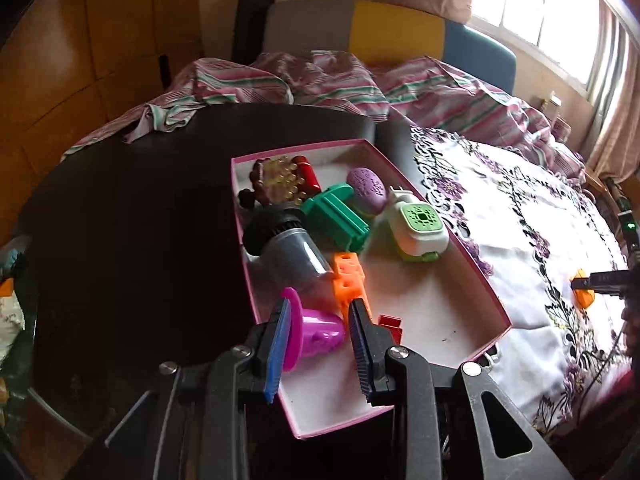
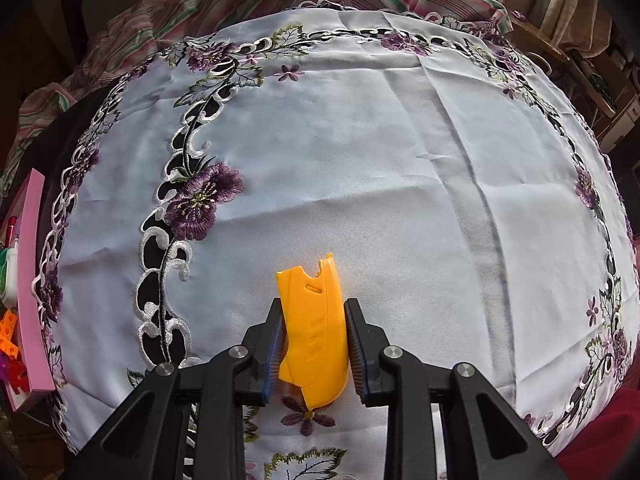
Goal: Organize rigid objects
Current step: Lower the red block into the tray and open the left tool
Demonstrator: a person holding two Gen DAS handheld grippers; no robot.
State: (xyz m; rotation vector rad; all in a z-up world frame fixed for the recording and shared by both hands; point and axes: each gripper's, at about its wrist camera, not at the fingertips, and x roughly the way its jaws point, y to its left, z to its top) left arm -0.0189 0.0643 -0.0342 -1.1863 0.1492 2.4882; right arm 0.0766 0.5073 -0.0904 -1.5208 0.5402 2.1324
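A pink-rimmed box (image 1: pixel 476 268) on the table holds several rigid objects: a grey bottle with a black cap (image 1: pixel 288 248), a green plastic piece (image 1: pixel 336 216), a purple oval (image 1: pixel 366 188), a white and green device (image 1: pixel 416 228), an orange block (image 1: pixel 350 276) and beads (image 1: pixel 280 178). My left gripper (image 1: pixel 320 328) hangs over the box's near end with its jaws apart around a magenta cup (image 1: pixel 316 332). My right gripper (image 2: pixel 314 332) is shut on a yellow plastic piece (image 2: pixel 314 332) just above the embroidered cloth (image 2: pixel 360 160). The right gripper also shows in the left wrist view (image 1: pixel 588 280).
The white cloth with purple flowers (image 1: pixel 520 220) covers the right part of the dark table (image 1: pixel 140 220). The box edge (image 2: pixel 34 264) lies at the far left of the right wrist view. A striped blanket (image 1: pixel 320 80) and chairs stand behind the table.
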